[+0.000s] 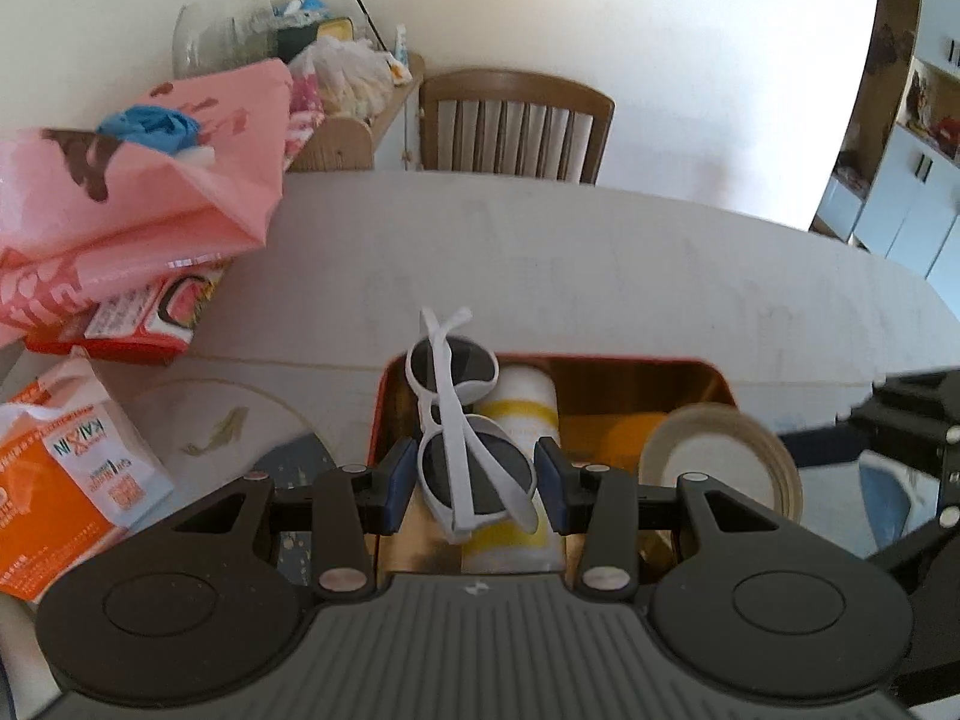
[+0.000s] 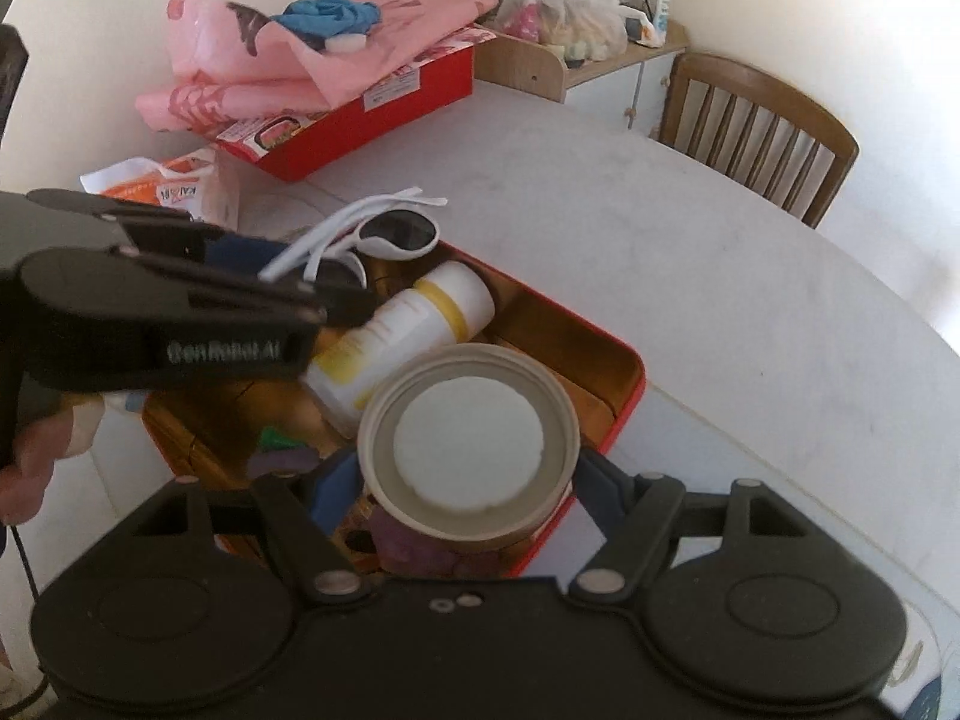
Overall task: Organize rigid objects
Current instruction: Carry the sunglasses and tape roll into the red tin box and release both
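My left gripper [image 1: 477, 474] is shut on a pair of white sunglasses [image 1: 451, 402] with dark lenses, its blue pads pressing one lens from both sides. The glasses hang over the near left corner of an open red tin [image 1: 600, 355] with a gold inside. A white bottle with yellow bands [image 1: 523, 405] lies in that tin. In the right wrist view my right gripper [image 2: 468, 483] is shut on a round purple cup with a white foil lid [image 2: 468, 438], held tilted over the tin's [image 2: 627, 414] near side. The left gripper [image 2: 288, 282] and sunglasses [image 2: 399, 231] hover at its far left.
A pink plastic bag [image 2: 288, 60] lies on a red box [image 2: 372, 114] at the table's far left, with an orange packet [image 1: 54, 492] nearer. A wooden chair [image 1: 516, 126] and a cluttered shelf [image 2: 576, 30] stand behind the white table [image 1: 600, 270]. A hand [image 2: 24, 480] grips the left tool.
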A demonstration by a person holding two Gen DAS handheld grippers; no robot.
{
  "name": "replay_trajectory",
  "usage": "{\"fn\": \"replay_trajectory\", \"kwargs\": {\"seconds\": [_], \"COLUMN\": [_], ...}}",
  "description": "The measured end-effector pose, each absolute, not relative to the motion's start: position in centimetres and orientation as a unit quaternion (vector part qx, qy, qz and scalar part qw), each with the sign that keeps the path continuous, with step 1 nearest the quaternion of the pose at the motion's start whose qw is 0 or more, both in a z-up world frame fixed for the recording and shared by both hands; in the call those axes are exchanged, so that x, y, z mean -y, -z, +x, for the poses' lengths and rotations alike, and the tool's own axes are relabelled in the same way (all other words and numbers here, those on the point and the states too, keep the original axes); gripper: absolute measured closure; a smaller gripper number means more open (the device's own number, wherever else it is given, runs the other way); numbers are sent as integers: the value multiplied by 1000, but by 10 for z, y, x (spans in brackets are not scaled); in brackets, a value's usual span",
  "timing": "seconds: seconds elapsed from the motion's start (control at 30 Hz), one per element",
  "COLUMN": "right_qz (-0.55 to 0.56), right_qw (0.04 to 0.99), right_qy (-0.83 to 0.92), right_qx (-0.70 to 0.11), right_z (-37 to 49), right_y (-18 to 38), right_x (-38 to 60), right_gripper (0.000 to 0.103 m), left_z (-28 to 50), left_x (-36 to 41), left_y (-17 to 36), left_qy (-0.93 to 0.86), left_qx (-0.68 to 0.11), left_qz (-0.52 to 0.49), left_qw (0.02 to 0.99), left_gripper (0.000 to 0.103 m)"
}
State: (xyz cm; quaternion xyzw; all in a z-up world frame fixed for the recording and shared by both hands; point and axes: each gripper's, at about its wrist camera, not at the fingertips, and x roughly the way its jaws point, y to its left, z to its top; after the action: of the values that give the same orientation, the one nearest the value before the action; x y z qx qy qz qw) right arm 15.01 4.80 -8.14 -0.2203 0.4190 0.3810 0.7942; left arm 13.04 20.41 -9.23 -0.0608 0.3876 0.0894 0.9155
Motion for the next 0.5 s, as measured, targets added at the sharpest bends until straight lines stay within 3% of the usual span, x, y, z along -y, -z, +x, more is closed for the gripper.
{"fn": "replay_trajectory", "kwargs": {"seconds": [0.37, 0.5], "right_qz": [-281, -287], "right_qw": [797, 796], "right_qy": [-370, -368], "right_qx": [-386, -386], "right_z": [139, 138], "right_y": [87, 90], "right_x": [-63, -66], "right_gripper": [27, 22], "left_z": [124, 121], "left_x": [-211, -213], "left_y": [104, 104], "left_qy": [-76, -70], "left_qx": [-407, -412], "left_qz": [-77, -83], "left_qw": [907, 905], "left_gripper": [61, 61]}}
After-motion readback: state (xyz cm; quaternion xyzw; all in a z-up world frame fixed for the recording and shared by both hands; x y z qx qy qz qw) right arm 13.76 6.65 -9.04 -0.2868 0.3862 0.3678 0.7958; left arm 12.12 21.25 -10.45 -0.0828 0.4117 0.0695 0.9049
